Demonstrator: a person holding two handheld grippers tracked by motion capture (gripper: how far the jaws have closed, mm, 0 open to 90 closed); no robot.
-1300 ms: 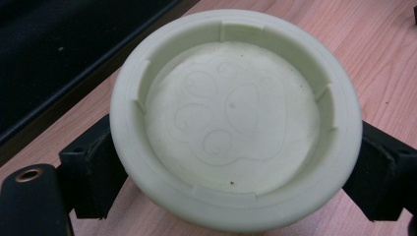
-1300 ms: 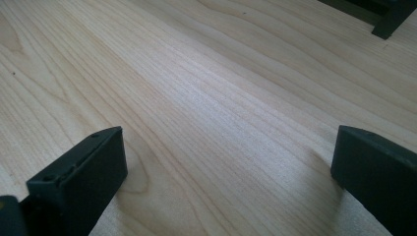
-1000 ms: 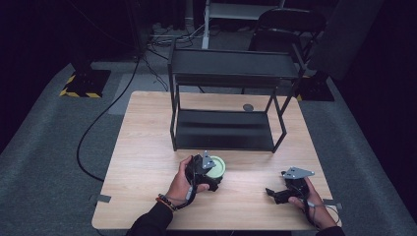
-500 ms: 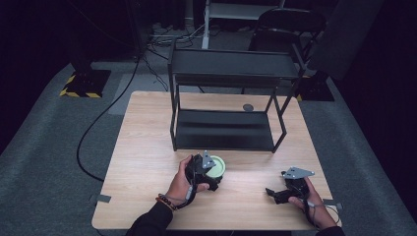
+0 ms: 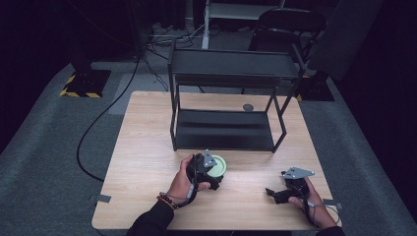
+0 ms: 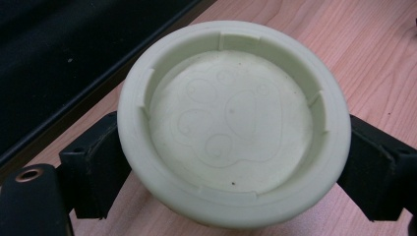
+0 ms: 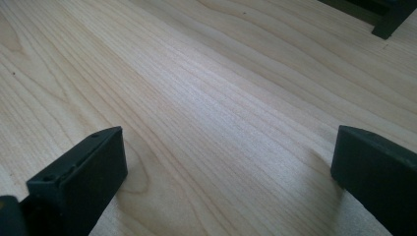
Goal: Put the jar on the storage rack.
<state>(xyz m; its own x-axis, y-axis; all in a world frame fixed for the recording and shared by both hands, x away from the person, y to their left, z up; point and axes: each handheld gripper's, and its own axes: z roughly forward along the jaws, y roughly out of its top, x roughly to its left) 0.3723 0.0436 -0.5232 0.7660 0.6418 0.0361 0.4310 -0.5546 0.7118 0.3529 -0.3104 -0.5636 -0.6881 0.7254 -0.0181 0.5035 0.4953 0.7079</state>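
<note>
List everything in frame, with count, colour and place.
Bowl: 1, pale green, paw print inside, between the left gripper's jaws, just in front of the rack.
Rack: 1, black, two shelves, far half of the table.
Disc: 1, small, grey, on the table behind the rack.
Table: 1, light wood.
Chair: 1, black, beyond the table.
Cables: several, black, on the grey floor.
Left gripper: 1, black, jaws closed on the bowl.
Right gripper: 1, black, jaws apart over bare table.
</note>
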